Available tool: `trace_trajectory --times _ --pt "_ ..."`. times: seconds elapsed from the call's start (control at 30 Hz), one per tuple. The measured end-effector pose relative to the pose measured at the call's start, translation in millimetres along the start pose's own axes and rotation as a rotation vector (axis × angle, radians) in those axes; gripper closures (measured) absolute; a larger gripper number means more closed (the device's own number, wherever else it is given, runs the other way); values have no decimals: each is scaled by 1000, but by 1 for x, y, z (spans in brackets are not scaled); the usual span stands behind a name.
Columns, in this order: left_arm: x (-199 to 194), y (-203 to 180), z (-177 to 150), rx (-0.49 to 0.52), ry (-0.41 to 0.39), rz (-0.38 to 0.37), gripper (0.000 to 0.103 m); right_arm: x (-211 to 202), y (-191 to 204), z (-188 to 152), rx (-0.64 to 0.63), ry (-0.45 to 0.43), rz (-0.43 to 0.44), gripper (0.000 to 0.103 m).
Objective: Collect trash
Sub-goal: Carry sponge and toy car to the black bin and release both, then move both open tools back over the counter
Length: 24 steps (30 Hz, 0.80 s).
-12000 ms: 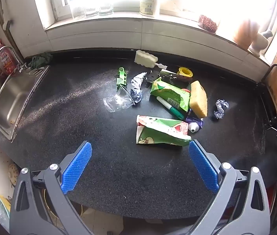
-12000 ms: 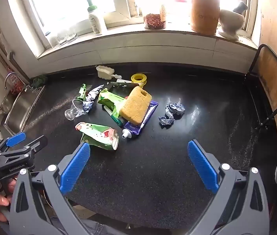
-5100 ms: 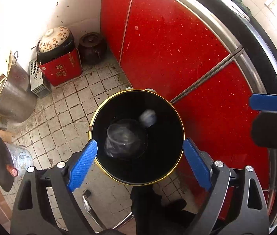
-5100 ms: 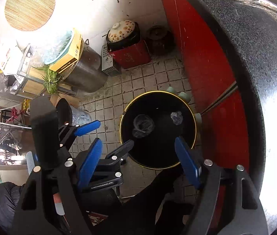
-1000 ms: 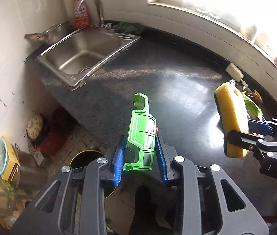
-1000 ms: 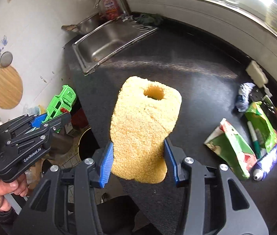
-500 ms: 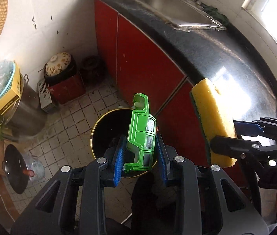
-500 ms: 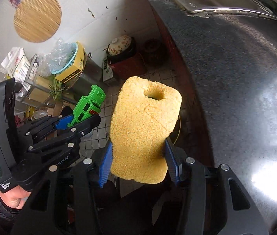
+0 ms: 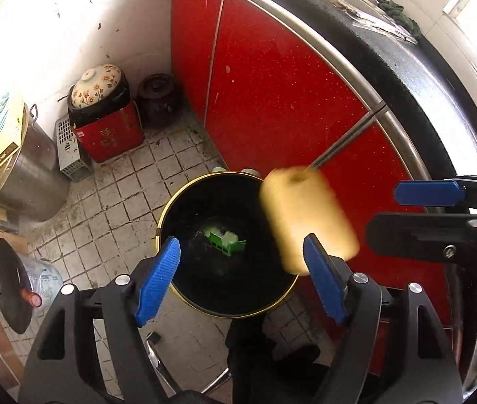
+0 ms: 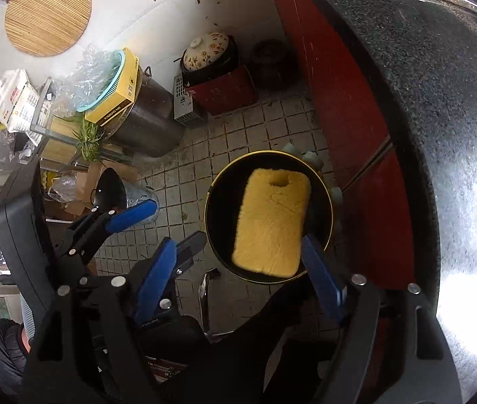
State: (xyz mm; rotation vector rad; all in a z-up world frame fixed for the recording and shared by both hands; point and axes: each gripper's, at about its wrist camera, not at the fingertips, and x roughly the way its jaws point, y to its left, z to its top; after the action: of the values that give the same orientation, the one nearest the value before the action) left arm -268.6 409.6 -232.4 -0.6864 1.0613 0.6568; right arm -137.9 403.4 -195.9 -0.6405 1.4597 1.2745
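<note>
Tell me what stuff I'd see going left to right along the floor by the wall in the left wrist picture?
Big steel pot → grey slotted box → red tin with the flowery lidded pot on top → dark brown jar → red cupboard doors.

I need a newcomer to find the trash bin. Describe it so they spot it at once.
Start at the red cabinet doors under the dark counter. On the tiled floor at their foot stands a round black bin. Unlike the steel pot and lidded crocks nearby, it is open-topped with a thin gold rim.
</note>
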Motion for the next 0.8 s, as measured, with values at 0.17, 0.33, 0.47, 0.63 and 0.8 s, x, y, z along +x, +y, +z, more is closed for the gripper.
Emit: trace_trajectory --times 0.17,0.33,0.47,0.63,0.8 --pt "-14 -9 5 30 -13 16 25 -25 -7 -13 3 -26 6 28" --pt "-49 -45 16 130 -79 1 18 -92 -26 -42 44 -139 -8 23" --pt "-83 -108 31 250 -141 -74 11 -168 -60 -87 134 -285 -76 19" --pt "-114 -220 42 458 -175 -247 9 -261 -125 -168 386 -457 -225 15" --pt "-130 -348 21 736 -177 -396 9 -331 -186 -278 691 -578 -389 15"
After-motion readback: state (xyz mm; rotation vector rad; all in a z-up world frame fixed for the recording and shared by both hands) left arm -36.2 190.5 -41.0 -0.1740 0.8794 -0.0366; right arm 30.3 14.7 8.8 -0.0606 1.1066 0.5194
